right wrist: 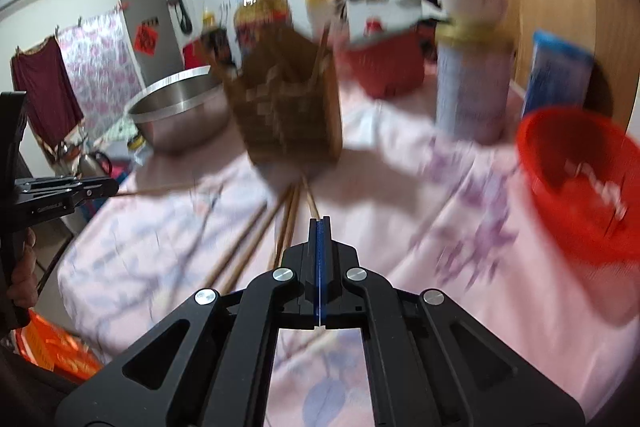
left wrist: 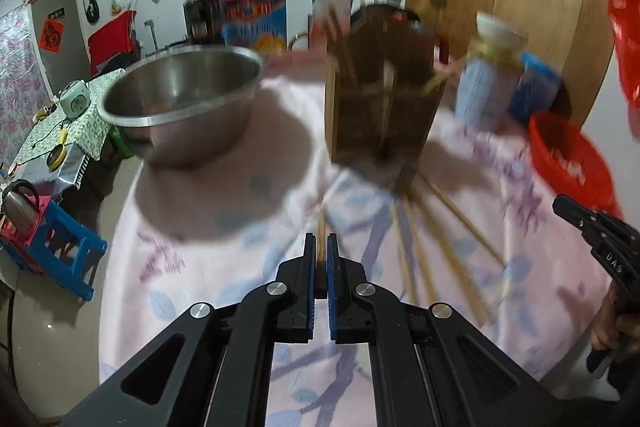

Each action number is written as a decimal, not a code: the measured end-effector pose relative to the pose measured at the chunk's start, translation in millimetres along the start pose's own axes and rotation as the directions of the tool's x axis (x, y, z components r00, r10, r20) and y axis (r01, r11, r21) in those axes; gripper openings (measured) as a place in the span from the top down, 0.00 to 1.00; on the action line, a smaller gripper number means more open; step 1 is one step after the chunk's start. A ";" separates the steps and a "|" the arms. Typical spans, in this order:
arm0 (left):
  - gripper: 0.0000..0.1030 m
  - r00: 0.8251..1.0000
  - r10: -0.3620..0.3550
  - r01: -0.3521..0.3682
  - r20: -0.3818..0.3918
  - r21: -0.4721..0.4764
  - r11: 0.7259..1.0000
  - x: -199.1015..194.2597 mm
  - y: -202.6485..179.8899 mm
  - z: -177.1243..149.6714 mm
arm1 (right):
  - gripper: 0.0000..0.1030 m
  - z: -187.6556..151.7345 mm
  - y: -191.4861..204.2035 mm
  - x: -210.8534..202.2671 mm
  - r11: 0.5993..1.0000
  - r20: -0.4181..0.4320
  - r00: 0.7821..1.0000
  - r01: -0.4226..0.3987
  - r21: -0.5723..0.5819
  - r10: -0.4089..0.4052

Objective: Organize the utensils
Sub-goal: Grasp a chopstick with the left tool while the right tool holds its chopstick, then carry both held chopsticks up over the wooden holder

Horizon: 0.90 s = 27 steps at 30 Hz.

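My left gripper [left wrist: 320, 247] pinches one thin bamboo chopstick [left wrist: 321, 227] near its end | right gripper [right wrist: 320, 227] jaws pressed together, apparently empty | loose bamboo chopsticks [right wrist: 256, 239] fanned on pink cloth before brown wooden holder [right wrist: 288, 107] | light, stiff, slippery: grip mid-shaft.

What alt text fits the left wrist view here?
The left gripper is shut on a chopstick above a pink floral tablecloth. Ahead stand a wooden utensil holder and a steel bowl; loose chopsticks lie fanned to the right.
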State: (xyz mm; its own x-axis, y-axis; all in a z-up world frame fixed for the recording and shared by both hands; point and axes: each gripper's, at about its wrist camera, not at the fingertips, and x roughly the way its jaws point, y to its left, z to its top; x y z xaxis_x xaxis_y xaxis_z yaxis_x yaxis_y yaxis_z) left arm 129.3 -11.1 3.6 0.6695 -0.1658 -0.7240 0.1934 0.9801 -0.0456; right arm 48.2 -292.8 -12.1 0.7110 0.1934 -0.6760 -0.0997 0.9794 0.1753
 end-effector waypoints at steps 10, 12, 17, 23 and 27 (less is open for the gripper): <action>0.95 0.999 0.004 -0.004 0.037 0.014 1.000 -18.0 -13.7 19.2 | 0.85 -35.7 -25.1 34.8 0.997 -0.223 0.972 -0.077 0.018 0.079; 0.95 1.000 0.008 -0.009 0.030 0.020 1.000 -16.8 -14.4 16.9 | 0.85 -55.9 -28.3 42.7 0.997 -0.265 0.962 -0.068 0.030 0.073; 0.95 1.000 0.018 -0.018 -0.005 0.010 1.000 -8.6 -9.2 15.1 | 0.85 -79.8 -28.0 56.9 0.996 -0.279 0.958 -0.051 0.078 0.071; 0.94 1.000 0.015 -0.016 -0.011 -0.008 1.000 -5.2 -1.4 17.3 | 0.84 -78.7 -25.2 70.1 0.995 -0.264 0.963 -0.025 0.093 0.048; 0.94 1.000 0.015 -0.015 -0.005 -0.008 1.000 -5.2 -3.4 16.8 | 0.93 -75.5 -22.9 71.6 0.999 -0.274 0.961 -0.005 0.053 0.019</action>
State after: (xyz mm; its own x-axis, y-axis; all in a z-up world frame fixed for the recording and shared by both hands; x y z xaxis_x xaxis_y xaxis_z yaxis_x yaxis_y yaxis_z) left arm 137.2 -15.4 19.1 0.6686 -0.1505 -0.7283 0.1776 0.9833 -0.0402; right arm 48.8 -297.0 -118.6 0.4908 0.2201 -0.8430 -0.0662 0.9742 0.2157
